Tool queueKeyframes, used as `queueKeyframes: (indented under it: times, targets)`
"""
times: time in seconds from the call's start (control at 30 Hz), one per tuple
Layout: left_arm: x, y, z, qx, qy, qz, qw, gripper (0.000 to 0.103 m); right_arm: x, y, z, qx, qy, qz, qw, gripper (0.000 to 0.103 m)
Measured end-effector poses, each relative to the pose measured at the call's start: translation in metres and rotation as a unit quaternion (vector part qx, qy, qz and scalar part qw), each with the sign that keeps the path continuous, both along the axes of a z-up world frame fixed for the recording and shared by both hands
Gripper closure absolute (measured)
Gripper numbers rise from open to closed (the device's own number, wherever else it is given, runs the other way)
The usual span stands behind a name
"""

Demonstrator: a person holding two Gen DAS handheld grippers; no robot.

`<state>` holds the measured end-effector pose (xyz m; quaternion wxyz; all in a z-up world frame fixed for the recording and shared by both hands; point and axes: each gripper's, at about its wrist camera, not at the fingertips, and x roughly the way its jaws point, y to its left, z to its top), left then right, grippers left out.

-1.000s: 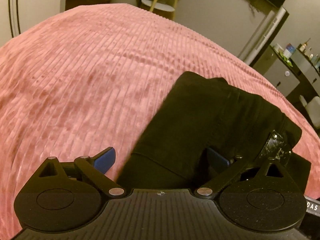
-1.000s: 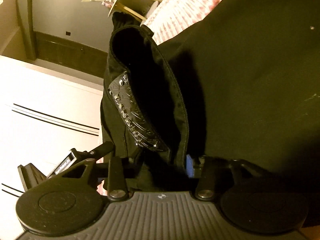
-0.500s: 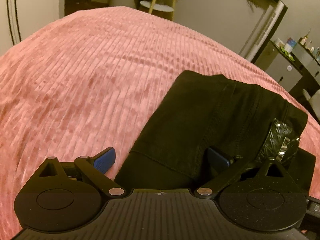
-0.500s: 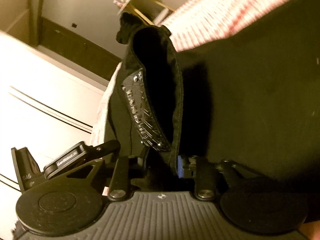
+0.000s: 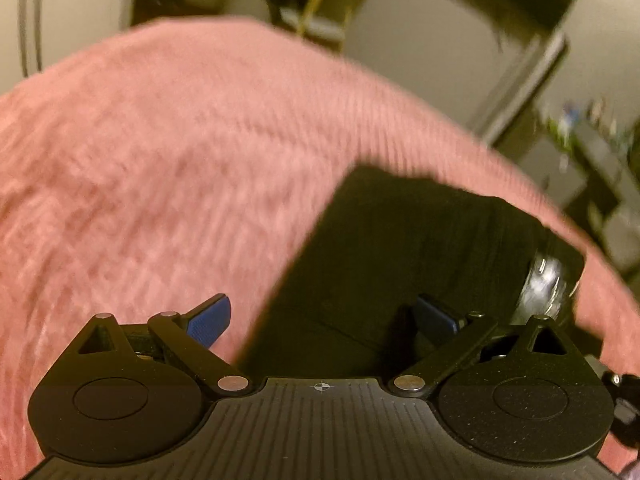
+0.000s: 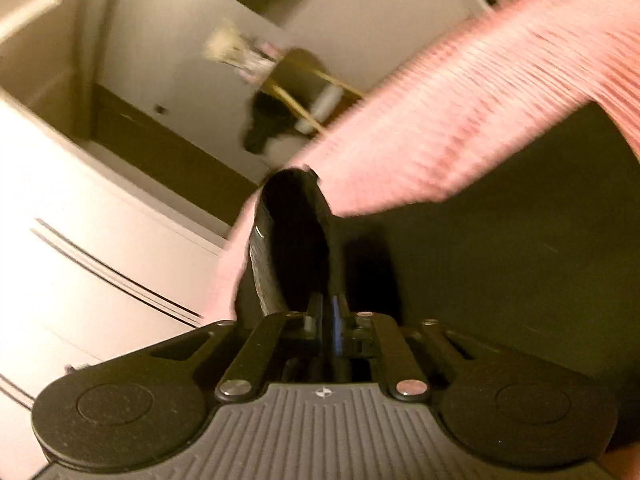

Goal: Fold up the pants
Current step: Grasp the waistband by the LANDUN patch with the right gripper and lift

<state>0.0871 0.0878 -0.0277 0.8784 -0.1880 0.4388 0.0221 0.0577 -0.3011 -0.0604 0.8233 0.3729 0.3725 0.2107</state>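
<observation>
Both grippers are black. The left gripper (image 5: 322,316) has a ribbed grey plate, two round black discs, flat arms with shiny silver screws and blue pads on its fingers (image 5: 210,318). The right gripper (image 6: 327,320) looks the same, with a small cross mark.

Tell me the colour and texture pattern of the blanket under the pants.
Pink with fine ribbed lines; the blanket shows best in the left wrist view.
</observation>
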Motion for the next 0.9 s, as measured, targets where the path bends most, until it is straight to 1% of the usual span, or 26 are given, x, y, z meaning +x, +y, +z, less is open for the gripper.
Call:
queueKeyframes:
  times: [0.03, 0.07, 0.1, 0.13, 0.17, 0.23, 0.27, 0.37, 0.4, 0.47, 0.57, 0.67, 0.73, 0.77, 0.83, 0.87, 0.9]
  targets:
    - [0.005, -0.007, -0.005, 0.011, 0.022, -0.018, 0.9995, 0.002, -0.003, -0.004, -0.008, -0.005, 0.012, -0.006, 1.000, 0.086]
    - [0.007, -0.012, -0.007, 0.014, 0.030, -0.032, 0.9989, 0.002, -0.005, -0.007, -0.015, -0.014, 0.026, -0.007, 1.000, 0.082]
    - [0.008, -0.015, -0.008, 0.018, 0.034, -0.039, 0.9985, 0.001, -0.006, -0.009, -0.021, -0.016, 0.044, -0.010, 0.999, 0.077]
    - [0.009, -0.016, -0.008, 0.021, 0.034, -0.038, 0.9985, 0.001, -0.006, -0.011, -0.026, -0.006, 0.060, -0.012, 0.998, 0.077]
    - [0.008, -0.015, -0.008, 0.018, 0.033, -0.037, 0.9986, 0.001, -0.004, -0.011, -0.027, 0.004, 0.066, -0.010, 0.998, 0.074]
    - [0.007, -0.012, -0.008, 0.008, 0.029, -0.031, 0.9991, 0.002, 0.001, -0.007, -0.028, 0.015, 0.069, 0.002, 0.998, 0.054]
    - [0.007, -0.010, -0.008, 0.005, 0.029, -0.028, 0.9992, 0.002, 0.003, -0.002, -0.031, 0.020, 0.075, 0.013, 0.997, 0.052]
    - [0.008, -0.010, -0.009, 0.004, 0.030, -0.027, 0.9992, 0.002, 0.009, 0.018, -0.044, 0.024, 0.099, 0.041, 0.994, 0.053]
    - [0.008, -0.011, -0.009, 0.005, 0.030, -0.029, 0.9991, 0.002, 0.012, 0.022, -0.046, 0.025, 0.099, 0.043, 0.994, 0.053]
    - [0.010, -0.012, -0.010, 0.009, 0.030, -0.032, 0.9990, 0.002, 0.020, 0.030, -0.050, 0.053, 0.102, 0.057, 0.992, 0.053]
    - [0.009, -0.013, -0.010, 0.007, 0.031, -0.031, 0.9990, 0.002, 0.029, 0.046, -0.053, 0.053, 0.099, 0.077, 0.991, 0.051]
    - [0.007, -0.014, -0.008, 0.013, 0.025, -0.031, 0.9991, 0.002, 0.037, 0.053, -0.054, 0.086, 0.100, 0.089, 0.987, 0.052]
    - [0.001, -0.014, -0.003, 0.012, 0.004, -0.029, 0.9995, 0.002, 0.038, 0.053, -0.056, 0.093, 0.096, 0.088, 0.987, 0.071]
    - [0.001, -0.013, -0.002, 0.009, 0.001, -0.029, 0.9995, 0.002, 0.038, 0.052, -0.058, 0.099, 0.092, 0.087, 0.987, 0.072]
    - [0.004, -0.012, -0.005, 0.007, 0.011, -0.027, 0.9995, 0.002, 0.037, 0.052, -0.059, 0.096, 0.087, 0.087, 0.988, 0.071]
    - [0.006, -0.013, -0.007, 0.011, 0.021, -0.026, 0.9994, 0.002, 0.036, 0.053, -0.058, 0.088, 0.083, 0.089, 0.989, 0.068]
    - [0.008, -0.015, -0.009, 0.017, 0.027, -0.024, 0.9992, 0.002, 0.039, 0.058, -0.057, 0.080, 0.083, 0.087, 0.990, 0.061]
